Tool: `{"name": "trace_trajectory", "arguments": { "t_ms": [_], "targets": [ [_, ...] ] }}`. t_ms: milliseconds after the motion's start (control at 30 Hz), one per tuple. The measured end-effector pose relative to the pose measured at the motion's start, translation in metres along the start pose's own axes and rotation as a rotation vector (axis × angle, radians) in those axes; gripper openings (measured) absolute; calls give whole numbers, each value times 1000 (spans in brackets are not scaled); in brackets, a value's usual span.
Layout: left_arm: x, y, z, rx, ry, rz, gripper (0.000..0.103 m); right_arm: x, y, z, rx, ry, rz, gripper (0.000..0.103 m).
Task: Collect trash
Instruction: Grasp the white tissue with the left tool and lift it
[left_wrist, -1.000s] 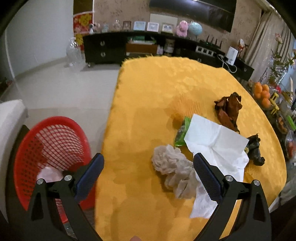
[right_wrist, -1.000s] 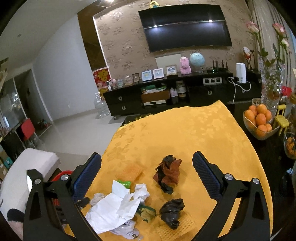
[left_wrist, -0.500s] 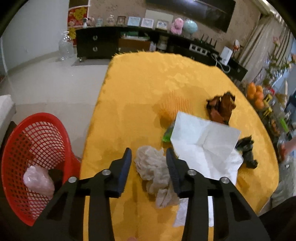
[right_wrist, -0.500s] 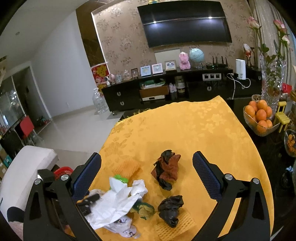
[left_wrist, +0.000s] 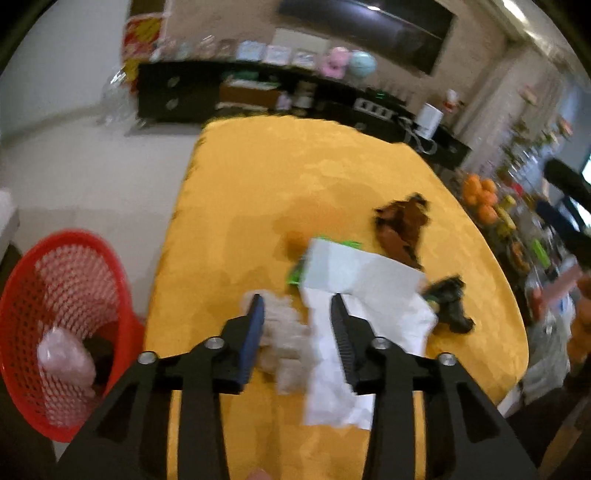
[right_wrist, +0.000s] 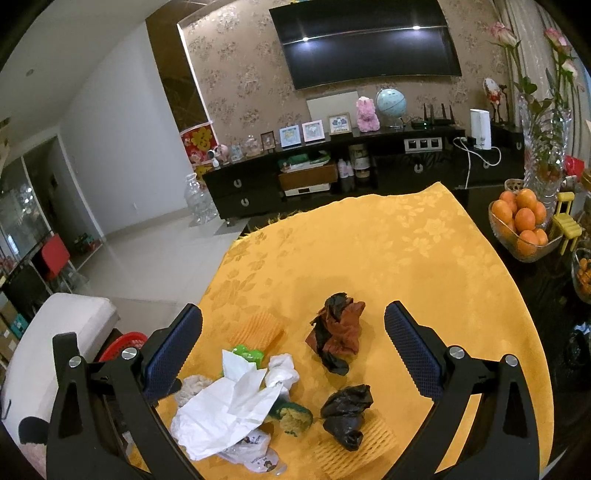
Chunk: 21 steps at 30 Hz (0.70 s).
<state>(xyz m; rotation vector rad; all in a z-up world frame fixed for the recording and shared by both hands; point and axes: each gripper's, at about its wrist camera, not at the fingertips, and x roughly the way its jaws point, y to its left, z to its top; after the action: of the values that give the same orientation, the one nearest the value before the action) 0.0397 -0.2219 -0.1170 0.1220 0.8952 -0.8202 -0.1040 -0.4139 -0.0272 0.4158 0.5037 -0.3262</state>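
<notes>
L wrist view: we are holding the left gripper (left_wrist: 297, 325) over the yellow cloth (left_wrist: 295, 177), tongs narrowed around the grey tissue wad (left_wrist: 280, 332); blur is hiding whether the pads are pressing it, so grip state cannot be confirmed. White paper sheet (left_wrist: 354, 295) is lying at 3 o'clock of the wad, red basket (left_wrist: 22, 295) at 9 o'clock, off the table. Wad is looking light, soft, compressible; we are advising a pinch at its bulky centre.

R wrist view: we are keeping the right gripper (right_wrist: 293, 350) wide, holding nothing. Brown wrapper (right_wrist: 338, 336) is sitting between the tongs, black wrapper (right_wrist: 345, 411) at 6 o'clock of it. Both are looking crinkly, light.
</notes>
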Motion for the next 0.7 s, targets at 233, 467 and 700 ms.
{"name": "trace_trajectory", "arguments": {
  "t_ms": [233, 467, 700],
  "targets": [
    [6, -64, -16, 235, 3, -27, 75, 0, 0, 0, 8, 10, -2, 96],
    [39, -73, -29, 288, 71, 37, 67, 0, -2, -1, 14, 14, -5, 96],
    [39, -56, -24, 234, 87, 27, 5, -1, -11, -3, 32, 15, -16, 96]
  ]
}}
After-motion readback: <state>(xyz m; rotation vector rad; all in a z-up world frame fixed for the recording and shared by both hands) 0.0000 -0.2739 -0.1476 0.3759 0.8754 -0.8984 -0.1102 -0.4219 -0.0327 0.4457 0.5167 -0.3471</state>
